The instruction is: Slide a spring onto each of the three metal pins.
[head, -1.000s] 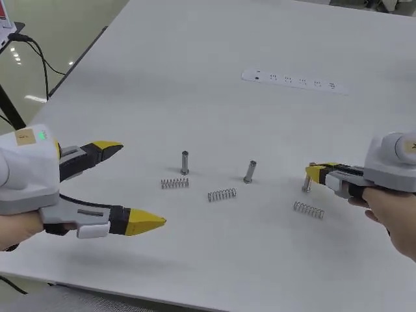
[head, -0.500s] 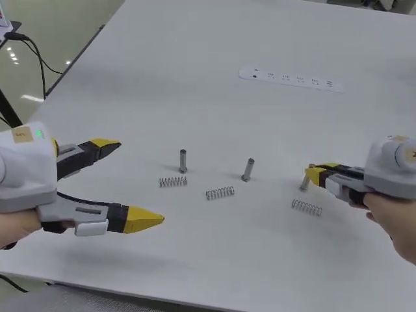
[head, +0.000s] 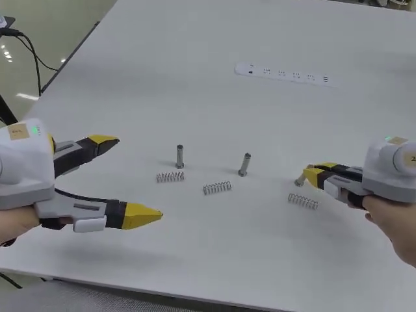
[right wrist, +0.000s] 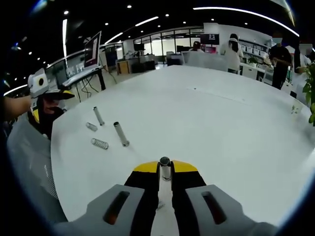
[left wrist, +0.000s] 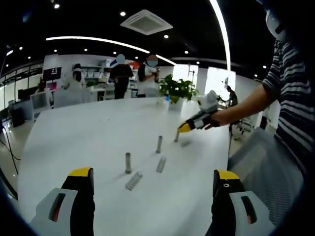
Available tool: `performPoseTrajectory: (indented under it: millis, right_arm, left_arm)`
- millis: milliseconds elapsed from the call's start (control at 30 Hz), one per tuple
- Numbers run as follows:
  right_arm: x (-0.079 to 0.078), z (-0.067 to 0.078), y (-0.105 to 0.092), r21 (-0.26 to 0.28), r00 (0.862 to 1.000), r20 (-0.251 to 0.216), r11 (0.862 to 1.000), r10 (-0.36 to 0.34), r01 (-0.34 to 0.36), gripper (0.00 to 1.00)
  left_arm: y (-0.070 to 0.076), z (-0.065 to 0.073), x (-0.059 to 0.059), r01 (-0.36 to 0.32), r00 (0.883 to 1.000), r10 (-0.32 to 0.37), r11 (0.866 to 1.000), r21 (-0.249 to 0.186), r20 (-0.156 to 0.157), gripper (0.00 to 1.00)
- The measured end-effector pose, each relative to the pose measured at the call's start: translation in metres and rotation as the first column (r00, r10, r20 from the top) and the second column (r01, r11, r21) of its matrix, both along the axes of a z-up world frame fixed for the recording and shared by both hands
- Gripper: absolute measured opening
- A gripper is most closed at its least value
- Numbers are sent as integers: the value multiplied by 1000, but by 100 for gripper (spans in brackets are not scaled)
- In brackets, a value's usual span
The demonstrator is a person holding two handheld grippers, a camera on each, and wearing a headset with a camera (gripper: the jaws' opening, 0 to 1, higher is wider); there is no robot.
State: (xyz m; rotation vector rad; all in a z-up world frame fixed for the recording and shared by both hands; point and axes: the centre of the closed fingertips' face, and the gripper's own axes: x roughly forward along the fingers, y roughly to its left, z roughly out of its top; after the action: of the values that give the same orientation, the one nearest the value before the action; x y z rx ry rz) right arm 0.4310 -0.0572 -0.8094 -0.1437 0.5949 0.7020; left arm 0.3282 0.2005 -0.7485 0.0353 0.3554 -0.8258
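Your right yellow-tipped tongs [head: 311, 174] clamp one short steel pin [right wrist: 165, 166] at three o'clock on the white table [head: 214, 260]. Two matching pins [head: 180, 156] [head: 244, 164] stand bare at centre. Three coil springs [head: 170, 177] [head: 217, 188] [head: 303, 201] lie loose toward six o'clock. Your left tongs [head: 133, 177] gape wide. Nothing threaded yet.

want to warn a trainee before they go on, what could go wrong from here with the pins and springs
The right hand-held gripper pinches the right pin only at its jaw tips, and the pin looks tilted: it may twist or slip out. The left hand-held gripper hangs wide open beyond the left pin and middle pin; reaching across to the right spring could topple them.
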Motion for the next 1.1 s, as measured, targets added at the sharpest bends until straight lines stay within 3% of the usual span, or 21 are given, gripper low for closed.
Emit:
performPoseTrajectory:
  millis: [467,800,933,1100]
  right_arm:
    - [-4,3,-2,18,1000,0,1000,-8,8,15]
    - [-8,11,-6,14,1000,11,999,28,-28,15]
    - [-11,14,-4,14,998,15,998,59,-59,15]
    - [-22,8,-2,-55,988,6,987,152,-152,15]
  left_arm:
    - [-1,5,1,9,1000,-9,1000,-1,9,98]
    - [-3,6,1,13,1000,-13,1000,-5,12,98]
    - [-3,5,0,18,1000,-18,1000,-3,9,98]
    - [-3,4,0,20,1000,-20,1000,-2,7,98]
